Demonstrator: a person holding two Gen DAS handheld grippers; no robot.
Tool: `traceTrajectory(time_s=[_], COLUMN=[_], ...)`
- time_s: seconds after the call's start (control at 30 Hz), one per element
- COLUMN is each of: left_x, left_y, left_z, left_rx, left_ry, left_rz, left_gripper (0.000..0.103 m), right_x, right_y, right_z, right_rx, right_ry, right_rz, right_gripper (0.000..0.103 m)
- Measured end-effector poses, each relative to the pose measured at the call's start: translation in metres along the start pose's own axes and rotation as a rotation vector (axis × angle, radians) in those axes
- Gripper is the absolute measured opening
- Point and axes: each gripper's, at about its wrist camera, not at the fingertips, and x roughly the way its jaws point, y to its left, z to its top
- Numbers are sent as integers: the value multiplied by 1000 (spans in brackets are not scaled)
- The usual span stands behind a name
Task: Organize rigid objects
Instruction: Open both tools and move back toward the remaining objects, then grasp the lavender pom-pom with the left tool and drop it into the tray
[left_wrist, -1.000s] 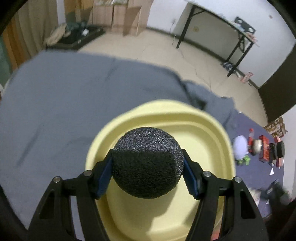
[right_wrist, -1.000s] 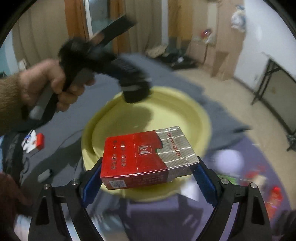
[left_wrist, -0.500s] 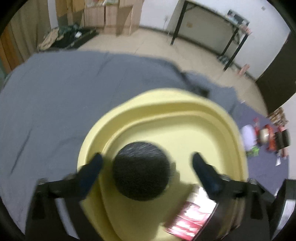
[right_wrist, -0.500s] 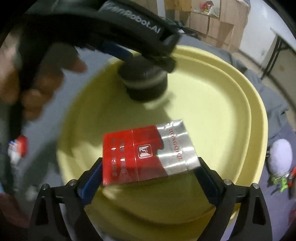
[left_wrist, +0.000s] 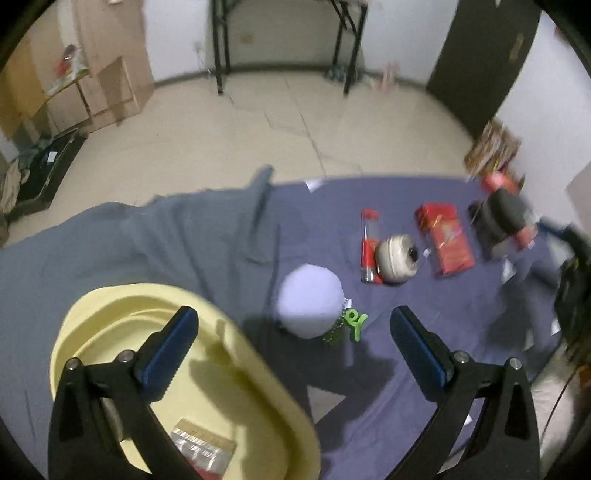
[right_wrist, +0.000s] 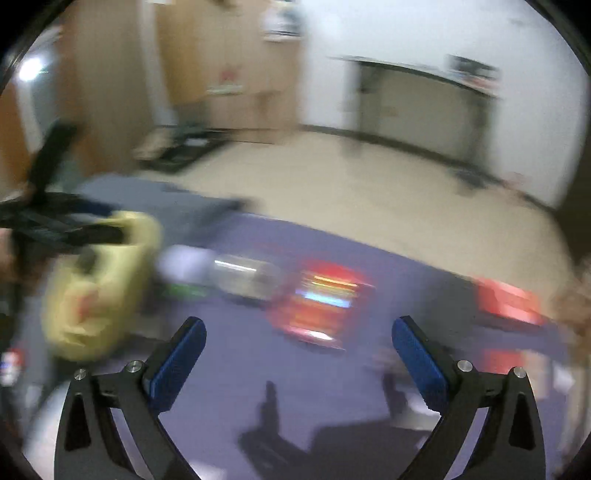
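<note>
I see the basin (left_wrist: 110, 314) at lower left on the cloth (left_wrist: 184, 240), a cigarette pack (left_wrist: 203, 448) lying inside it. To its right sits a fluffy ball (left_wrist: 309, 300); beyond that, a tube (left_wrist: 368, 245) lies against a round tin (left_wrist: 397, 258), with a flat packet (left_wrist: 445, 238) further right.

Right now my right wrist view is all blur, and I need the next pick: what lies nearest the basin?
Observer: A white fluffy ball on the cloth, just right of the basin.
Operator: Anything attached to it?
Observer: A green tag on a short chain hangs at its right side.
Operator: Is the left gripper free to take it?
Observer: Yes, the left gripper is open, with nothing between its fingers.
</note>
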Motion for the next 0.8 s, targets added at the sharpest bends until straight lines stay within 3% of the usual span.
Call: traceTrajectory(time_s=[0.1, 0.17, 0.27, 0.47, 0.73, 0.8], left_x=[28, 41, 58, 76, 97, 100], left_y=[-18, -27, -34, -37, -45, -44], left_z=[2, 1, 3, 3, 1, -2], left_rx=[47, 82, 102, 134, 152, 144], left_ry=[55, 70, 107, 154, 178, 177], left_rz=[-19, -8, 20, 59, 122, 121], left_gripper=[103, 103, 103, 103, 101, 91], right_x=[2, 0, -1, 2, 26, 38], right_y=[-87, -120, -148, -151, -161, -161], right_z=[-36, -50, -65, -69, -57, -52], right_rx=[127, 204, 298, 328, 306, 301], right_ry=[87, 110, 127, 153, 175, 173], right_rz=[-143, -195, -180, -111, -154, -172], right_gripper=[103, 103, 103, 103, 103, 103])
